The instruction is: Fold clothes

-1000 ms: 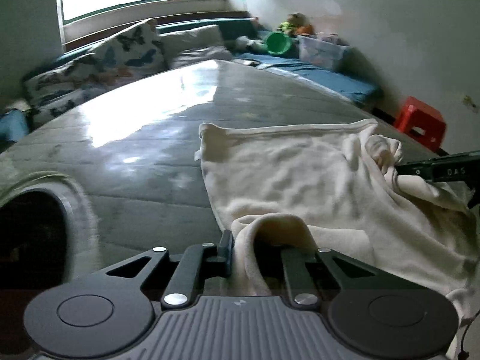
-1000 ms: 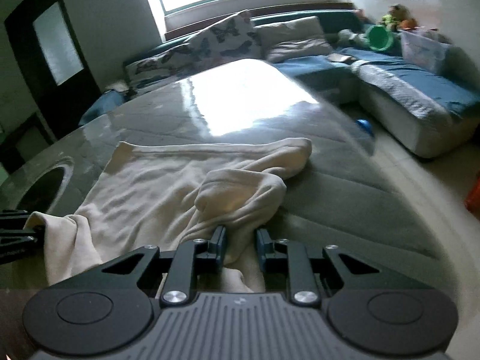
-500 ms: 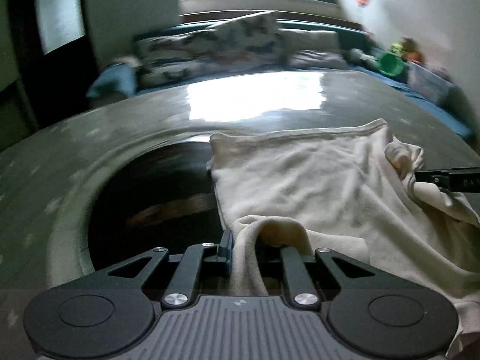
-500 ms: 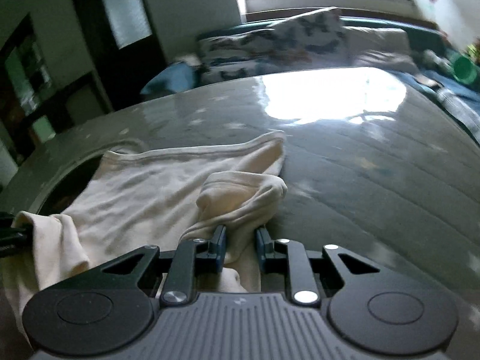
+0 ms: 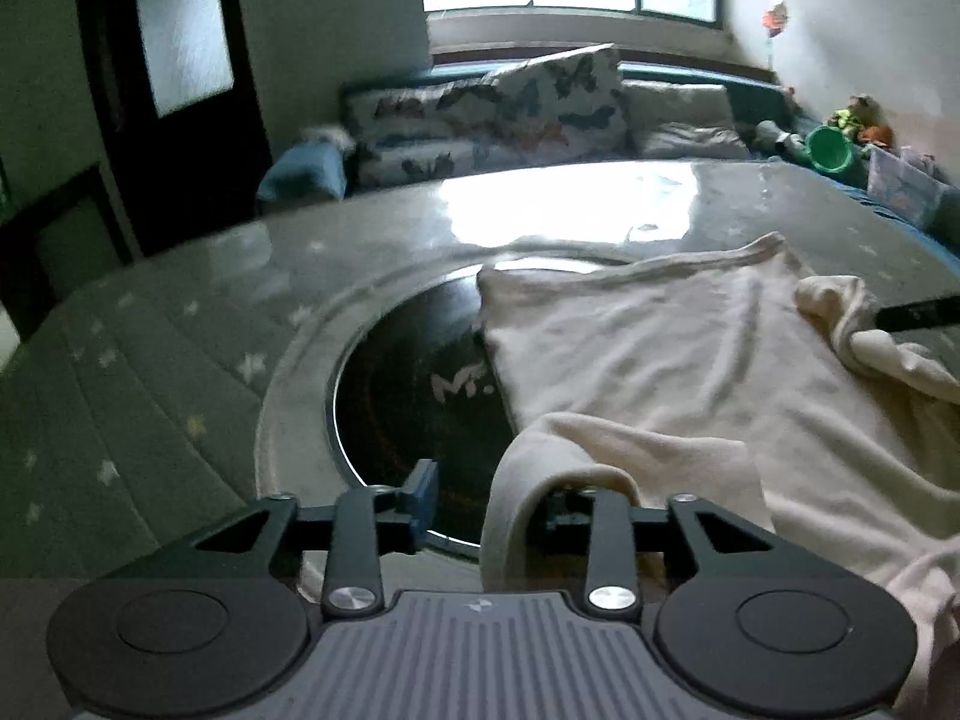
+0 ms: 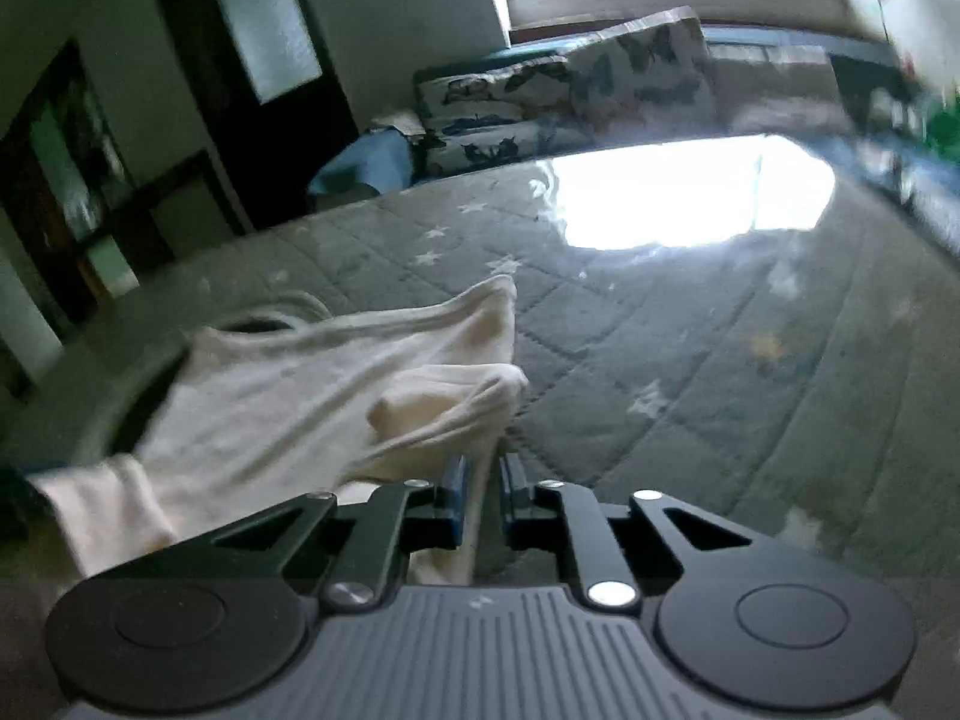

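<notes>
Two grippers work the cream garment (image 5: 660,372), spread on the quilted table just ahead: the left gripper (image 5: 498,498) has just been opening, its jaws now apart with a fold draped loose over its right finger, while the right gripper (image 6: 481,486) pinches the opposite edge. Let the left corner settle flat before releasing the right. Far right of the left gripper, a clear bin (image 5: 900,183) holds contents too blurred to name.

The left gripper (image 5: 489,501) has just opened its jaws; the cream garment (image 5: 660,372) fold, clamped earlier, now drapes loose against the right finger. Both cameras have swung leftward: a dark round inset (image 5: 414,396) in the table now fills the left view's centre, with the garment's left edge overlapping it toward 2 o'clock. The right gripper (image 6: 480,495) has nipped tighter on its fold.
</notes>
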`<state>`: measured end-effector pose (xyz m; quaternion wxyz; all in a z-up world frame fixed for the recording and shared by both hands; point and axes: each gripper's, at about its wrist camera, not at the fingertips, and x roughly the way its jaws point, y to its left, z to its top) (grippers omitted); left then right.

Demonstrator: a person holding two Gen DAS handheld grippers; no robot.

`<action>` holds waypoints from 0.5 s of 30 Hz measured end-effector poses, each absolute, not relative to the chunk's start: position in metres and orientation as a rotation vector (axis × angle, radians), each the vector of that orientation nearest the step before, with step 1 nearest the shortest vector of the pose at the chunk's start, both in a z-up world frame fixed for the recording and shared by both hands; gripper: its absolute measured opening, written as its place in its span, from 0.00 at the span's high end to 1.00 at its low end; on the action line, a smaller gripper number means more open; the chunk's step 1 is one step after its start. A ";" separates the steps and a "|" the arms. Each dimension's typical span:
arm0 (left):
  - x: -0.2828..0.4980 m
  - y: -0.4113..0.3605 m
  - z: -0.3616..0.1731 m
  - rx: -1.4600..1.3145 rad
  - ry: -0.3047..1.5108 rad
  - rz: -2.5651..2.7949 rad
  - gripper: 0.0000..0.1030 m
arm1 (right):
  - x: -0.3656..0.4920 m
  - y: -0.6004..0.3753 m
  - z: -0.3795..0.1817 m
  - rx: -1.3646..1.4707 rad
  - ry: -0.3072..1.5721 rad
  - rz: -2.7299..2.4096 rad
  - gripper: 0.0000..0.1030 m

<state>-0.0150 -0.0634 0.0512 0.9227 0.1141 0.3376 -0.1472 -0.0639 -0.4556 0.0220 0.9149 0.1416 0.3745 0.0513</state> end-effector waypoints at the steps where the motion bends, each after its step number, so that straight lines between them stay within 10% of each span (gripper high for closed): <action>1: -0.020 -0.065 0.053 0.258 0.679 -0.313 0.59 | -0.061 -0.459 0.021 0.326 0.771 0.102 0.79; 15: -0.066 -0.069 0.057 0.453 0.537 -0.413 0.39 | -0.049 -0.432 0.022 0.155 0.717 0.044 0.90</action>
